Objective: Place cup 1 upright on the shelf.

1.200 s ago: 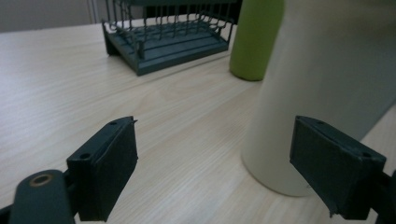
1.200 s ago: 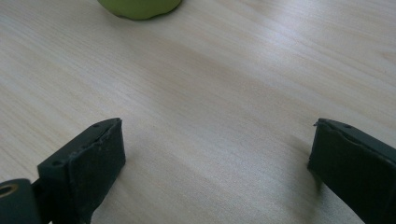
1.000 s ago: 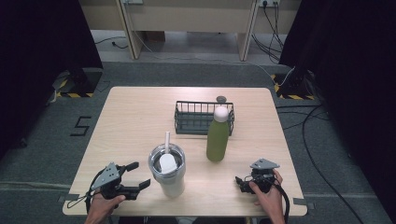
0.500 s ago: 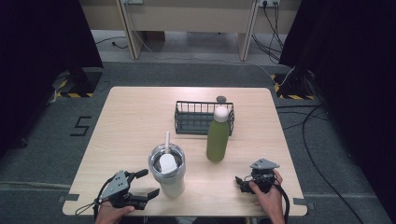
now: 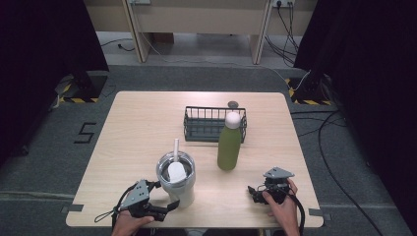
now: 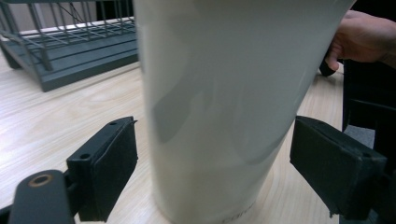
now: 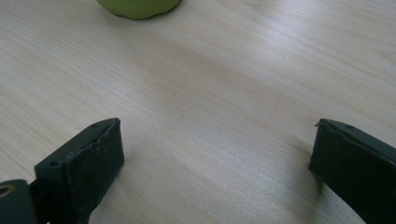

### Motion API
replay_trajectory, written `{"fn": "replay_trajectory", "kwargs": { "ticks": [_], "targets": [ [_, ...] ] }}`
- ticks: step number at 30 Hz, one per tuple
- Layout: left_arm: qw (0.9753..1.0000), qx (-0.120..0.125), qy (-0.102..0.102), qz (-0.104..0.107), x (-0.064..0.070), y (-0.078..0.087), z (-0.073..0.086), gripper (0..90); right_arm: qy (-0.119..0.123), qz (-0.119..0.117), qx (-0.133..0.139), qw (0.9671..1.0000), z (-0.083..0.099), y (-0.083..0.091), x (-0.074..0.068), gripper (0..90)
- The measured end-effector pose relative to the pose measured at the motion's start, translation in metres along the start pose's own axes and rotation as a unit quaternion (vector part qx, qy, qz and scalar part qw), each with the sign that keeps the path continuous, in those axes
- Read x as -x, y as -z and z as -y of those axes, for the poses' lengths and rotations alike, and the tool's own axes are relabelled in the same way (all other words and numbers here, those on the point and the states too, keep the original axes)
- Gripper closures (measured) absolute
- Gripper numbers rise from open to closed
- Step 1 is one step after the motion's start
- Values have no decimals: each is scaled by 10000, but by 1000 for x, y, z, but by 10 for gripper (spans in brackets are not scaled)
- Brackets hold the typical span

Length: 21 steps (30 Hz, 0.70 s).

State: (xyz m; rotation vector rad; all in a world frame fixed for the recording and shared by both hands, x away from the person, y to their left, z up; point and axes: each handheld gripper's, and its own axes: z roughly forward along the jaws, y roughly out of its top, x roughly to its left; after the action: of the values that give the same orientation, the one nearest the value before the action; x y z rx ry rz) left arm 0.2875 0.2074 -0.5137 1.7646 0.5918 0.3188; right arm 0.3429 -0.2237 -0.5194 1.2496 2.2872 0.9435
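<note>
A steel tumbler (image 5: 175,178) with a white straw stands near the table's front edge. My left gripper (image 5: 166,195) is open, one jaw on each side of the tumbler's base. In the left gripper view the pale tumbler wall (image 6: 224,102) rises between the jaws of that gripper (image 6: 219,161), with a gap on each side. A green bottle (image 5: 229,145) with a white cap stands upright to the right of the tumbler. My right gripper (image 5: 255,192) rests open on the table in front of the bottle. The right gripper view has that gripper (image 7: 215,161) over bare wood, with the bottle base (image 7: 137,5) at the top edge.
A dark wire basket (image 5: 215,124) sits behind the bottle, also in the left gripper view as the basket (image 6: 70,56). A small dark round object (image 5: 233,103) lies behind the basket. The wooden table (image 5: 137,128) has open room on its left half. The person's other hand (image 6: 359,37) is behind the tumbler.
My left gripper has moved right along the front edge and its open jaws now straddle the tumbler's base. The right gripper has stayed put.
</note>
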Motion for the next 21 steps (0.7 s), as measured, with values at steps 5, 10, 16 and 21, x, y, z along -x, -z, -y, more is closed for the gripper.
{"fn": "replay_trajectory", "kwargs": {
  "ticks": [5, 10, 16, 21],
  "targets": [
    [10000, 13, -87, -47, 3, -12, -2, 122, -1, 7, -2, 10000, 0, 0, 0, 31],
    [9998, 34, -147, -108, 3, -20, -3, 101, -10, 15, -2, 10000, 0, 0, 0, 31],
    [9996, 113, -184, -153, 5, -26, -4, 95, -9, 15, -7, 10000, 0, 0, 0, 30],
    [9995, 171, -228, -162, 5, -31, -5, 99, -8, 13, -8, 10000, 0, 0, 0, 29]
  ]
}}
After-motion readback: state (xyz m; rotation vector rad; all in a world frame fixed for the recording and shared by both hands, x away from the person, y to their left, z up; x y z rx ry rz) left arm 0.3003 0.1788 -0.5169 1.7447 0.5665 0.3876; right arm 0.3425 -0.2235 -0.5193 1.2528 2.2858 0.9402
